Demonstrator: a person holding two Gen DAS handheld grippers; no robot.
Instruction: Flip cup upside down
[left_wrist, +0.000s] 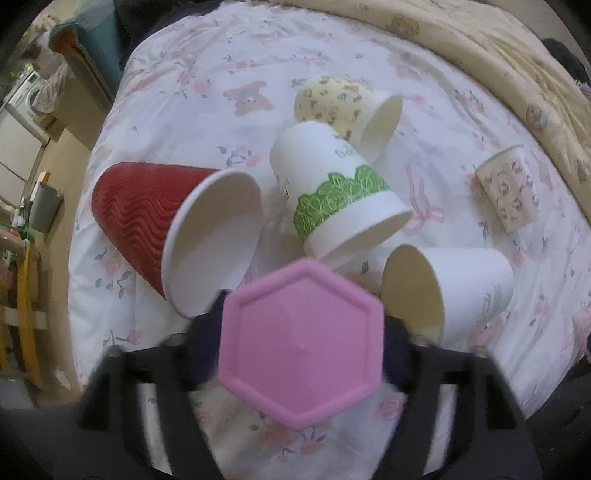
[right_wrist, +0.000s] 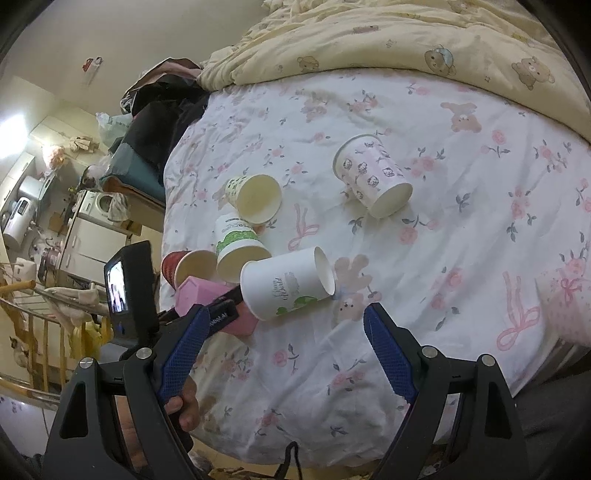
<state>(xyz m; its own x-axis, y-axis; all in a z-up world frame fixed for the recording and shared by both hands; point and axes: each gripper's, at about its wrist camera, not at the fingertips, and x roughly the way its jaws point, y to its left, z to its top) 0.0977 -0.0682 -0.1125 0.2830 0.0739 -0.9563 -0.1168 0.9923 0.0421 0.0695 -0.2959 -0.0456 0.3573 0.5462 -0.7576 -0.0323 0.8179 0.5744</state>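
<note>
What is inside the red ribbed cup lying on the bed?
The red ribbed cup lies on its side, mouth toward the left wrist camera. Its white interior looks empty, though the pink hexagonal cup gripped by the left gripper covers its lowest edge.

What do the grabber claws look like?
The right gripper has two long blue fingers with a bumpy mesh pattern, fixed to black triangle-shaped frames with shiny silver bolts. The left gripper looks the same, black with dark blue fingers, and carries a small screen.

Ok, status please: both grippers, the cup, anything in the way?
Left gripper shut on pink cup, base toward camera. Right gripper open, empty. Paper cups lying on bed just ahead.
</note>
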